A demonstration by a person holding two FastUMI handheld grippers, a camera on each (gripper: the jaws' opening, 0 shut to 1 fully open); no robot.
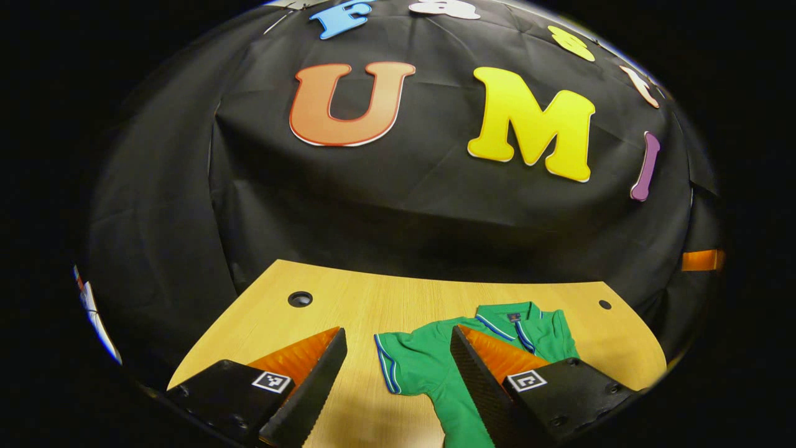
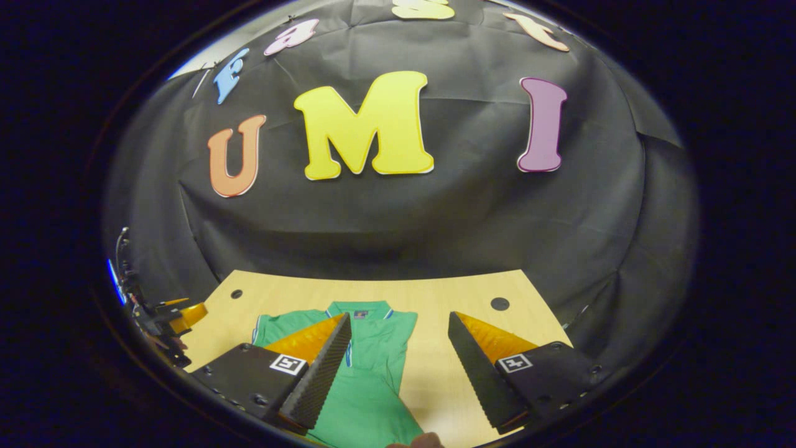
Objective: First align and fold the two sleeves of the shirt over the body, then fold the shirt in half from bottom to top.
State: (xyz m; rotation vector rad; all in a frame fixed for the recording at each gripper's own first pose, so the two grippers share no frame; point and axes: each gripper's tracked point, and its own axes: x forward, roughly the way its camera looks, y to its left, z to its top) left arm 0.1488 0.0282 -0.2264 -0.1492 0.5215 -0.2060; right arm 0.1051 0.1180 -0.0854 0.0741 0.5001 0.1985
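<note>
Left gripper: fingers spread apart, holding nothing, above the near edge of the wooden worktop, with one short sleeve of the green shirt lying flat between them. Right gripper: fingers likewise apart and empty, the shirt's collar toward the far wall, its body passing under the left finger. The other gripper shows at the far left of the right gripper view.

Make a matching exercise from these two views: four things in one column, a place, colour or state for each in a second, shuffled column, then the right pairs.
Things:
1. shirt
2. table
3. left gripper
4. collar

Descriptions:
A. light wood with round holes
B. open, above the table
C. green, lying on the table
D. at the shirt's far end

Pairs: 1-C, 2-A, 3-B, 4-D
</note>
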